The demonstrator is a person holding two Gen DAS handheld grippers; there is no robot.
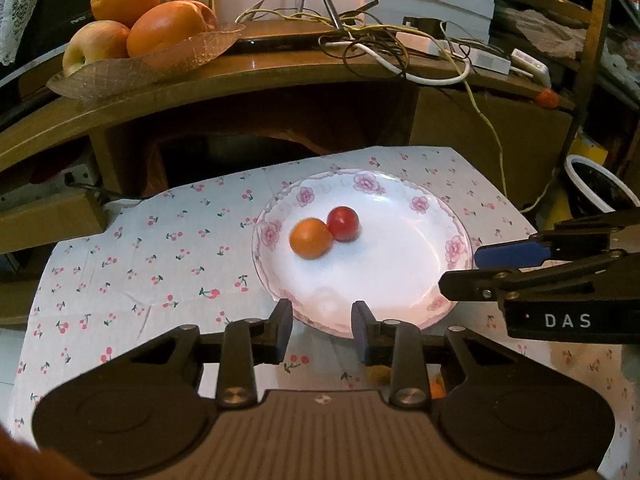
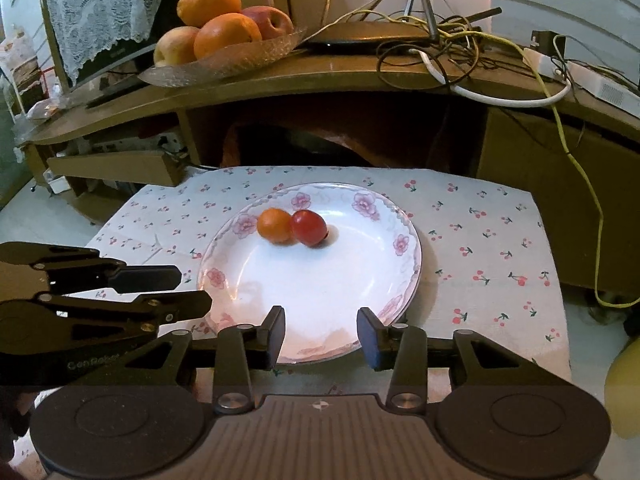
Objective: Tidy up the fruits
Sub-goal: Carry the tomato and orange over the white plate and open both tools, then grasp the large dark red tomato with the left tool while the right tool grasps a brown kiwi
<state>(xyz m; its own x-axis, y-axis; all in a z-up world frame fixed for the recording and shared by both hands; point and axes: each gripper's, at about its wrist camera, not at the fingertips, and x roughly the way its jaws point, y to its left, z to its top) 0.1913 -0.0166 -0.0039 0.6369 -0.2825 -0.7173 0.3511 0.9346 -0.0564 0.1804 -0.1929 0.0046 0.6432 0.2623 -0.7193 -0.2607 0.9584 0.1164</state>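
A small orange fruit [image 1: 311,238] and a small red fruit [image 1: 343,223] lie touching each other in a white plate with pink flowers [image 1: 400,280] on a cherry-print cloth. They also show in the right wrist view: the orange fruit [image 2: 275,225], the red fruit [image 2: 308,228] and the plate [image 2: 320,300]. My left gripper [image 1: 322,330] is open and empty over the plate's near rim. My right gripper [image 2: 322,334] is open and empty at the plate's near rim. Each gripper shows from the side in the other's view, the right gripper [image 1: 472,270] and the left gripper [image 2: 188,292].
A glass dish [image 1: 132,68] with oranges and apples stands on the wooden shelf [image 1: 280,76] behind the table, next to tangled cables [image 1: 380,40]. It also shows in the right wrist view [image 2: 224,60]. Small orange bits [image 1: 436,390] lie on the cloth under my left gripper.
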